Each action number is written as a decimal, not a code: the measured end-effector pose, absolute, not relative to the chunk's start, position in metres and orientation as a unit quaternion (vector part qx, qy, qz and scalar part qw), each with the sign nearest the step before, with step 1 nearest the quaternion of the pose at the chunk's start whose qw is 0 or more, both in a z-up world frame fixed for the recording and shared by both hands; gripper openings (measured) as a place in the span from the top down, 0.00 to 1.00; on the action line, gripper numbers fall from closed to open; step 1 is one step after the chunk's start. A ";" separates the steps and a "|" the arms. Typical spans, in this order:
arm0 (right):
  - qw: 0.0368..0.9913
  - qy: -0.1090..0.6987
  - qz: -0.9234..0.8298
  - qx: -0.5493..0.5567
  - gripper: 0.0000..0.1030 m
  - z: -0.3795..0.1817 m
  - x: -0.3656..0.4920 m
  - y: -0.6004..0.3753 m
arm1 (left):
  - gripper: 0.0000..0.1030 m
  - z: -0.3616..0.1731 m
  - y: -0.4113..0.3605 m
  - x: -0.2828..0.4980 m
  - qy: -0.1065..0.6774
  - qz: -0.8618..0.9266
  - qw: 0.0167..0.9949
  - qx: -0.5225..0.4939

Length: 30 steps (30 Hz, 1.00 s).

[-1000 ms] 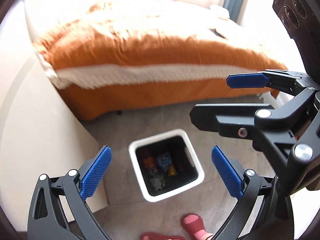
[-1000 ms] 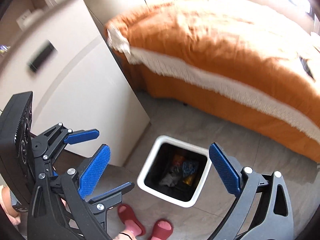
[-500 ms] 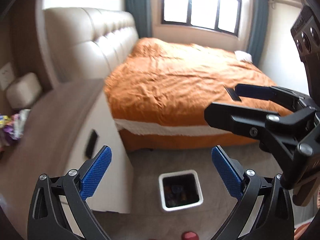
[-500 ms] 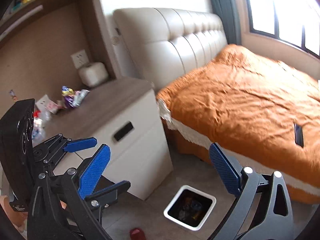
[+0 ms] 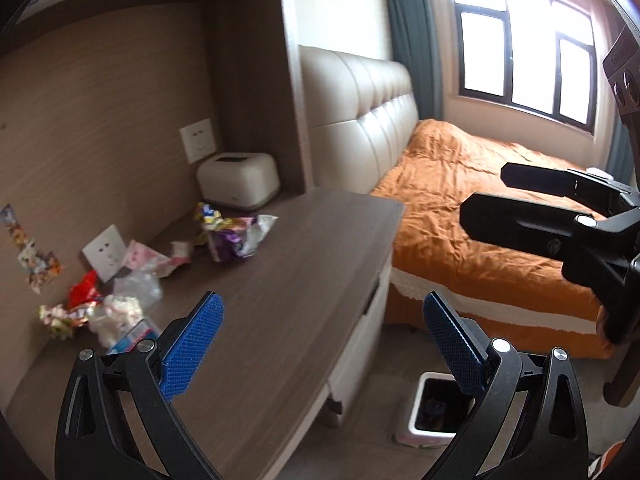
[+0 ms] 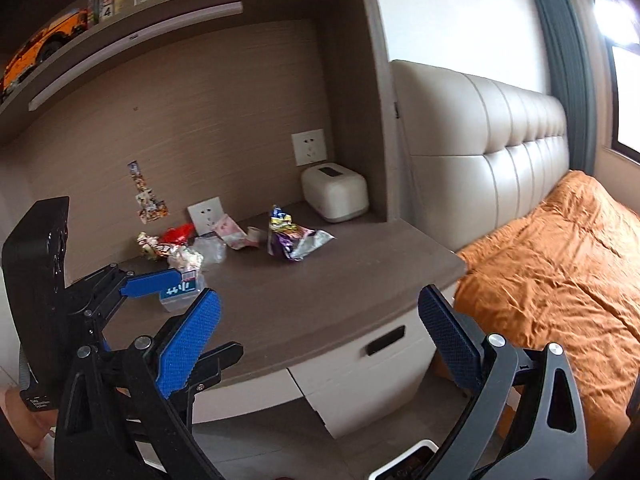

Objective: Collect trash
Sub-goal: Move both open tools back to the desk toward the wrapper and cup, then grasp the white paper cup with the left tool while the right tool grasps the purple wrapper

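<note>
Since 1.0 s ago both views have swung up from the bin on the floor to the desk top; the trash bin has dropped to the lower right of the left view, only its white rim at the bottom edge of the right view.

Grippers: two. Left gripper, lower centre, jaws spread wide, holding nothing. Right gripper likewise wide open and empty; it also crosses the right edge of the left view.

Containers: one bin, white, square, dark inside; contents too dim to tell.

Desk top, brown wood grain, mid frame. Trash sits toward its back, left of centre in both views, clear of both grippers. Rough count, near to far:
- 1 clear plastic box with blue label, nearest, partly behind the left gripper's finger.
- 1 crumpled white wad.
- 1 gold-patterned wrapper, 1 red wrapper, 1 clear plastic piece.
- 1 pink wrapper.
- 1 purple-and-silver foil bag, torn open, largest piece.

Pile overlaps; exact count uncertain.

Behind: 1 cream tissue box, 2 wall sockets. Orange bed at right, window upper right.
</note>
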State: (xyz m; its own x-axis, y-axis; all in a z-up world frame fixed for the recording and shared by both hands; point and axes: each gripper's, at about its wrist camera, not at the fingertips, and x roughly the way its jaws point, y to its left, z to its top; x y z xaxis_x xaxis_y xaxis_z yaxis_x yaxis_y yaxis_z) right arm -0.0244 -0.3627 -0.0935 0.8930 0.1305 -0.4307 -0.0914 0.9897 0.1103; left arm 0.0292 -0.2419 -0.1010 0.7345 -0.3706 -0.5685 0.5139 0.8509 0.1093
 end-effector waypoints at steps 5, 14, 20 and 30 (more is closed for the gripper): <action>0.970 0.224 0.093 0.018 0.04 -0.088 0.007 -0.327 | 0.05 -0.106 -0.189 0.050 0.284 -0.176 0.935 0.116; 0.960 0.244 0.135 -0.003 0.04 -0.092 0.089 -0.256 | 0.05 -0.112 -0.111 0.108 0.301 -0.124 0.942 0.088; 0.956 0.257 0.144 -0.011 0.04 -0.105 0.139 -0.226 | 0.05 -0.119 -0.076 0.158 0.306 -0.113 0.942 0.082; 0.959 0.266 0.098 -0.010 0.04 -0.128 0.201 -0.231 | 0.05 -0.124 -0.069 0.218 0.300 -0.142 0.940 0.080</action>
State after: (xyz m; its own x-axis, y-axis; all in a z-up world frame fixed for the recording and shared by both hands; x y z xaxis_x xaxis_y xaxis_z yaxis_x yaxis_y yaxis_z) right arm 0.2012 -0.2314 -0.1282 0.8396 0.1824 -0.5116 -0.1932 0.9806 0.0326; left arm 0.2177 -0.0688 -0.1240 0.7798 -0.2199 -0.5862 0.3153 0.9468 0.0643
